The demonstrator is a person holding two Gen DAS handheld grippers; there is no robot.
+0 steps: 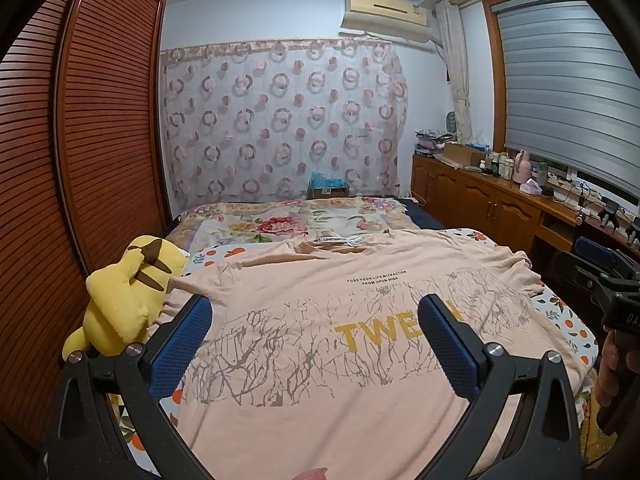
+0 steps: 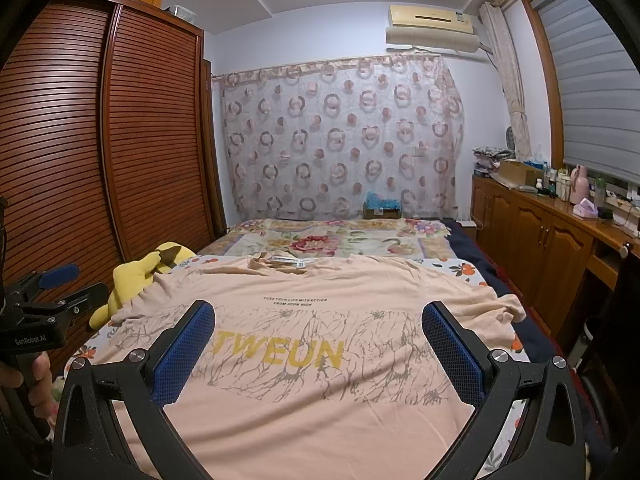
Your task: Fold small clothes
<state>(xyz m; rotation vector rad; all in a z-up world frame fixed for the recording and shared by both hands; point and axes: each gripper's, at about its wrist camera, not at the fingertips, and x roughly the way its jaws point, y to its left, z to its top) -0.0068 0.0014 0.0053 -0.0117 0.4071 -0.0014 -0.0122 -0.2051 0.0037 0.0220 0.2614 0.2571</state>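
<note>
The soft peach T-shirt with yellow letters (image 2: pixel 316 344) lies flat on the bed, both the left gripper (image 1: pixel 316 320) and right gripper (image 2: pixel 318 328) hover with jaws released, so folding has not begun and likely starts by pinching a sleeve.

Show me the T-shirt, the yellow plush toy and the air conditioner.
T-shirt (image 2: pixel 320 412): right wrist view, plain chest fabric below the lettering.
Plush toy (image 1: pixel 120 300): left wrist view, its yellow body.
Air conditioner (image 1: pixel 386 12): left wrist view, front panel.

My left-claw camera looks low along the bed (image 1: pixel 280 224) toward the curtained far wall, close over the shirt (image 1: pixel 320 360). My right-claw camera faces likewise. Both views share shirt, yellow plush toy (image 2: pixel 136 276) and wardrobe (image 2: pixel 120 140).
</note>
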